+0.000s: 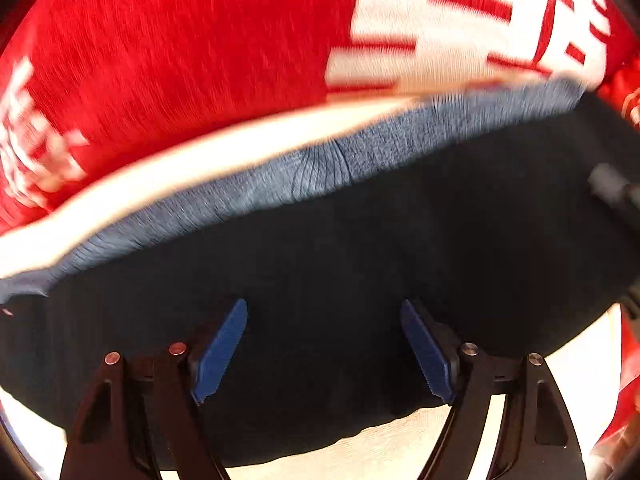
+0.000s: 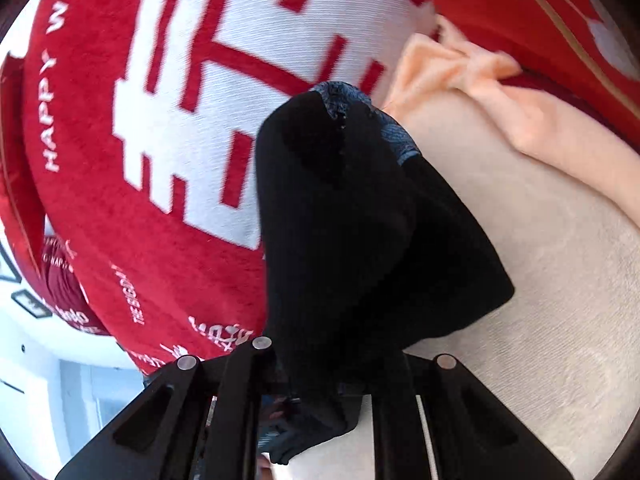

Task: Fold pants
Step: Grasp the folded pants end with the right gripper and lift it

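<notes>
The pants (image 1: 360,248) are dark navy with a lighter blue waistband (image 1: 320,168), lying on a cream surface. My left gripper (image 1: 324,344) is open just above the dark fabric, its blue pads (image 1: 220,352) apart with nothing between them. In the right wrist view the pants (image 2: 352,220) hang as a bunched dark fold, lifted off the surface. My right gripper (image 2: 328,372) is shut on that fold; its pads are hidden by the cloth.
A red and white cushion with lettering (image 2: 140,120) lies close behind the pants, also in the left wrist view (image 1: 180,48). A peach cloth (image 2: 500,92) lies at the back right on the cream surface (image 2: 540,320).
</notes>
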Motion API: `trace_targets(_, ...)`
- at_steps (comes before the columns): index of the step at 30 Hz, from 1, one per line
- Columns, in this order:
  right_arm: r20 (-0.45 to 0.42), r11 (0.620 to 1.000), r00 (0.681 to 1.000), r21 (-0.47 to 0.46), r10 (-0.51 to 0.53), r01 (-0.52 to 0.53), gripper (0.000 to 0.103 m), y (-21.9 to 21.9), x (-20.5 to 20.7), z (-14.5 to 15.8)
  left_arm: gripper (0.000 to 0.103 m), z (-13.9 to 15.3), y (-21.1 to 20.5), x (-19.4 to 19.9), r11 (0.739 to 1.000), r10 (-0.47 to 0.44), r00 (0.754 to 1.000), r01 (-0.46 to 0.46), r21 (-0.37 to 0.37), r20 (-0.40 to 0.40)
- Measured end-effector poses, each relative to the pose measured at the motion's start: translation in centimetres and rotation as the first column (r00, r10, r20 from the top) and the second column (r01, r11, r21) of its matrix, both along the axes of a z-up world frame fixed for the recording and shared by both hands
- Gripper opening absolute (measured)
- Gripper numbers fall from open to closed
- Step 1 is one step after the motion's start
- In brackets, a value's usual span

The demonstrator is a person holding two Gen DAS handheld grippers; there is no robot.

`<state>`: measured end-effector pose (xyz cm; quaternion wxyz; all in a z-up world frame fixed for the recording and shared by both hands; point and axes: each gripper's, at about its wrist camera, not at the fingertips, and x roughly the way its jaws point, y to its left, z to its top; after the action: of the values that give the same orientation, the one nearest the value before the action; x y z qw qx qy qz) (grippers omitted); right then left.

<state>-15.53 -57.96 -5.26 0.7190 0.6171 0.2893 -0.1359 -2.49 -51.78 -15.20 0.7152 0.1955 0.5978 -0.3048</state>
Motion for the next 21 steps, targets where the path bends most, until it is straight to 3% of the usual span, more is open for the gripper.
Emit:
trace_targets(6,-0.040,0.993,0.997,-0.099,0.063,-0.066,0.014,2.2,2.5,2.5,0.082,-0.1,2.4,0.0,0.994,0.005,1.000,-0.007,-0.107,-0.016)
trace_targets(10,-0.097,0.972,0.989,-0.193,0.114,-0.131,0.014,4.3,4.6,4.6,0.082,0.1,4.2,0.1,0.990,-0.026,1.000,0.024,-0.141,-0.013)
trace_targets(17,-0.235,0.892,0.954,-0.367,0.184,-0.263,0.014,9.1,7.8,7.7,0.084,0.9,6.7,1.7,0.978,-0.087,0.994,0.072,-0.195,-0.067)
trace_targets(21,-0.335,0.824,0.920,-0.449,0.203,-0.345,0.015,12.8,10.7,8.9,0.084,2.6,11.5,4.4,0.984,-0.025,0.999,0.018,-0.178,-0.033)
